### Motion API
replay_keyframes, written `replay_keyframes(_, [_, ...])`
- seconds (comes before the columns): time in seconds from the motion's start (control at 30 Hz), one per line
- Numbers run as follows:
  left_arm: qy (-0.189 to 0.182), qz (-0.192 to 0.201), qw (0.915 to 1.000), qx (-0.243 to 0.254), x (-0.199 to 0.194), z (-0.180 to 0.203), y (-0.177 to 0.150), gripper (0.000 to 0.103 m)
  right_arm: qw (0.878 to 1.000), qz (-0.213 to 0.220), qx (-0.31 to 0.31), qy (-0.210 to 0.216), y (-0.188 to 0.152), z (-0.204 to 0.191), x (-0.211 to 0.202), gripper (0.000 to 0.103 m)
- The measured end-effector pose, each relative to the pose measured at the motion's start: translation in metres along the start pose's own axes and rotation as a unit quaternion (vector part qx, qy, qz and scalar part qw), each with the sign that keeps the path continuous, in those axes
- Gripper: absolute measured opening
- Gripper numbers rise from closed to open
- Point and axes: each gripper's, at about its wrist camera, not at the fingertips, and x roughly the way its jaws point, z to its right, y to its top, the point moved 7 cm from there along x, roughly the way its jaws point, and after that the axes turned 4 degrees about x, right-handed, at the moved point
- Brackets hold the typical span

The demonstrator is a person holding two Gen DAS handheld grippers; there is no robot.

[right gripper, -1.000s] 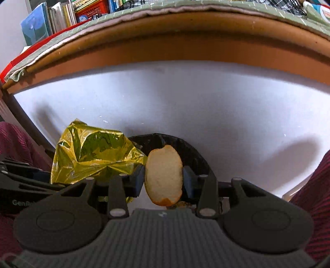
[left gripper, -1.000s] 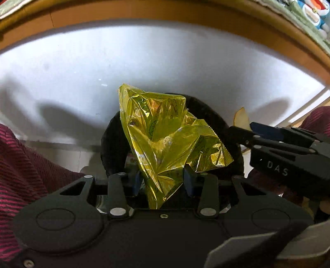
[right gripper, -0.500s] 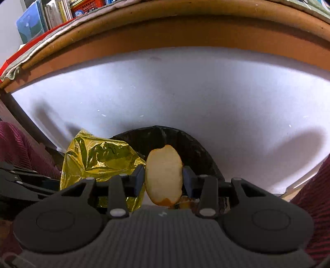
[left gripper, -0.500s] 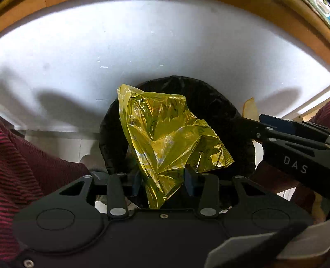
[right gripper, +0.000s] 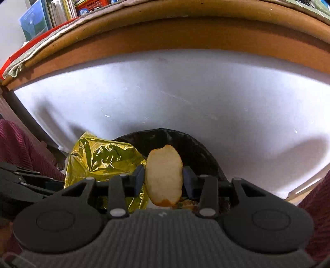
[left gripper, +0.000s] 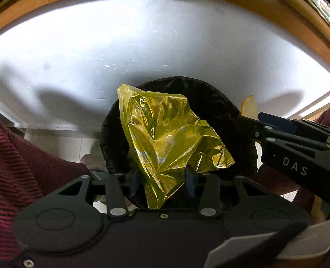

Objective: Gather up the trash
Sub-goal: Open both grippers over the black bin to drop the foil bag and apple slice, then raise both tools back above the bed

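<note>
While the crumpled yellow foil wrapper (left gripper: 165, 140) stands up between the blue pads of the left gripper (left gripper: 163, 182), its lower tail hanging down behind the gripper body, it sits directly over the round mouth of the black-lined trash bin (left gripper: 214, 107); the pads flank the foil closely, and it stays up between them, so the gripper reads as closed on it. From the left wrist view the bin's black liner shows as a nearly full ring around the wrapper, with the right gripper's black fingers (left gripper: 274, 132) reaching in from the right edge and only a thin sliver of the pale fruit slice (left gripper: 249, 106) peeking above them. Seen from the right wrist, that slice (right gripper: 164, 177) shows whole: an oval, cream-coloured piece with an orange-brown rim at its lower end, upright and clamped between the pads of the right gripper (right gripper: 164, 179), above the near rim of the bin (right gripper: 196, 146). This view also puts the wrapper (right gripper: 103, 156) to the left, just beside the slice. Behind the bin rises a white panel (right gripper: 185, 99) under a wooden table edge (right gripper: 165, 35), and only here do books (right gripper: 51, 12) appear at the upper left. Dark red ribbed sleeves (left gripper: 20, 160) frame both views.
</note>
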Motion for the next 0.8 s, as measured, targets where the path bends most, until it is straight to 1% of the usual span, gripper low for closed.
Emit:
replay_keyframes(0.03, [-0.001,0.001,1.0000,0.000,0.006,-0.004,-0.007,0.043,1.000,0.001,-0.002,0.000,0.000,0.000,-0.001,0.048])
replay_keyframes(0.1, [-0.001,0.003,1.0000,-0.002,0.008,-0.005,-0.008,0.043,1.000,0.003,-0.005,0.000,0.002,-0.001,-0.001,0.048])
replay_keyframes(0.13, [-0.001,0.004,1.0000,-0.002,0.014,-0.008,-0.012,0.044,1.000,0.005,-0.005,0.000,0.003,-0.001,-0.001,0.048])
replay_keyframes(0.23, [-0.001,0.007,1.0000,-0.002,0.015,-0.009,-0.012,0.045,1.000,0.008,-0.003,0.002,0.005,-0.002,-0.002,0.049])
replay_keyframes(0.27, [0.000,0.008,1.0000,-0.003,0.016,-0.010,-0.012,0.047,1.000,0.010,-0.001,0.004,0.006,-0.002,-0.002,0.050])
replay_keyframes(0.33, [-0.002,0.011,0.9999,-0.003,0.015,-0.010,-0.011,0.051,1.000,0.016,0.002,0.006,0.009,-0.002,-0.003,0.061])
replay_keyframes(0.43, [0.001,0.013,0.9999,-0.004,0.013,-0.011,-0.011,0.056,1.000,0.023,0.002,0.007,0.012,-0.004,-0.004,0.067])
replay_keyframes(0.47, [0.002,0.014,0.9999,-0.005,0.012,-0.012,-0.011,0.059,1.000,0.024,0.001,0.007,0.013,-0.005,-0.005,0.068])
replay_keyframes(0.5, [0.002,0.015,0.9999,-0.005,0.011,-0.012,-0.010,0.062,1.000,0.026,0.001,0.007,0.014,-0.005,-0.005,0.069])
replay_keyframes(0.53, [0.003,0.017,0.9998,-0.006,0.010,-0.012,-0.010,0.063,1.000,0.027,0.002,0.006,0.014,-0.005,-0.006,0.071])
replay_keyframes(0.67, [0.007,0.029,0.9995,-0.004,0.002,-0.012,-0.007,0.067,0.999,0.033,0.005,0.009,0.018,-0.006,-0.008,0.074])
replay_keyframes(0.8, [0.014,0.044,0.9989,-0.002,-0.009,-0.012,-0.004,0.069,0.999,0.042,0.004,0.015,0.022,-0.007,-0.015,0.075])
